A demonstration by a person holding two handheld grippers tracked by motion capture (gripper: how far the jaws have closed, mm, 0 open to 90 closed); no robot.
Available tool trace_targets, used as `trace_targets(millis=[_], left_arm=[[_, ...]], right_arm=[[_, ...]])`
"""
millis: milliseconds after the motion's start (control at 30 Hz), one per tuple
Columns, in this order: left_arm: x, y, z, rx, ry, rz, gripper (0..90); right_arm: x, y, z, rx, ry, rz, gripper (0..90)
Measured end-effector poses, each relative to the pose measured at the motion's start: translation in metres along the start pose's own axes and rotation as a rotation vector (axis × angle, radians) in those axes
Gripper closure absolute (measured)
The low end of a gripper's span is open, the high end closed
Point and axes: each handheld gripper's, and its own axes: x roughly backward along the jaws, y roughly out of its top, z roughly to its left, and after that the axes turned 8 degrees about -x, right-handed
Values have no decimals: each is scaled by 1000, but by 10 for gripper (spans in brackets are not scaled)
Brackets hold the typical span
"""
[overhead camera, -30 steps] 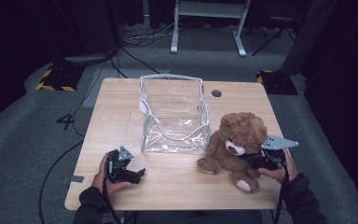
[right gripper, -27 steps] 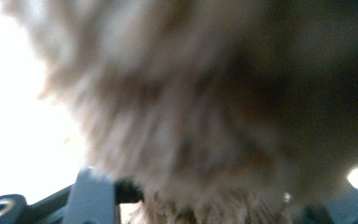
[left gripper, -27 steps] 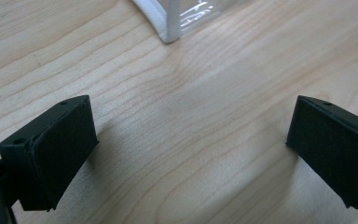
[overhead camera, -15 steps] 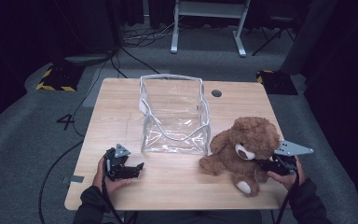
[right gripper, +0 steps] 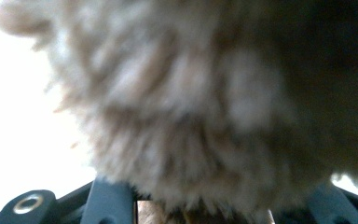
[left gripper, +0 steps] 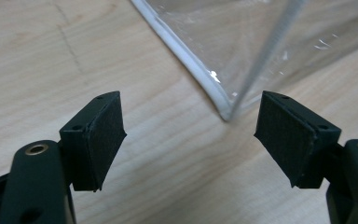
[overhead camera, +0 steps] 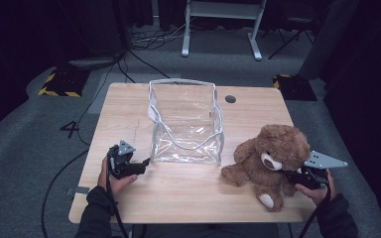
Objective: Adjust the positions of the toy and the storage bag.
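While my right tongs (overhead camera: 291,174) are buried in the teddy bear (overhead camera: 273,161), lower right of frame, can't tell if they're clamped tbh. Left tongs (overhead camera: 144,162) wide open by the clear bag (overhead camera: 186,124) corner. Imo grab deep, not fur, then lift w/ the bag steadied.

You see the table (overhead camera: 188,193) lit from above while the floor (overhead camera: 34,129) and everything behind it sink into near black. The high view is soft and a bit grainy. Glare streaks run across the clear bag (overhead camera: 186,124), and again on its plastic (left gripper: 261,42) in your left gripper view, where the pads (left gripper: 105,133) are sharp and the wood dims toward the corners. Your right gripper view is badly blurred: the bear (right gripper: 191,102) sits too close to focus, its fur (overhead camera: 273,158) smears, and the left side is blown out white.
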Motion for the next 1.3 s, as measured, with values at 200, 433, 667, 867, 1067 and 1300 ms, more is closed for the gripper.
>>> trace_targets(millis=[200, 433, 667, 867, 1067, 1300], left_arm=[[-5, 13, 23, 61, 46, -45, 249], [-38, 35, 41, 81, 80, -14, 250], [-77, 43, 40, 54, 55, 52, 250], [-90, 61, 36, 71, 39, 26, 283], [-100, 77, 27, 54, -1, 23, 291], [-123, 104, -9, -14, -49, 23, 298]], right_arm=[[3, -1, -2, 6, -6, -1, 573], [6, -4, -3, 6, 2, -10, 573], [14, -8, -7, -2, 6, -14, 573], [22, -12, -9, -10, -5, -14, 573], [28, -15, -12, -14, -12, -18, 571], [36, -19, -14, -27, -21, -12, 566]])
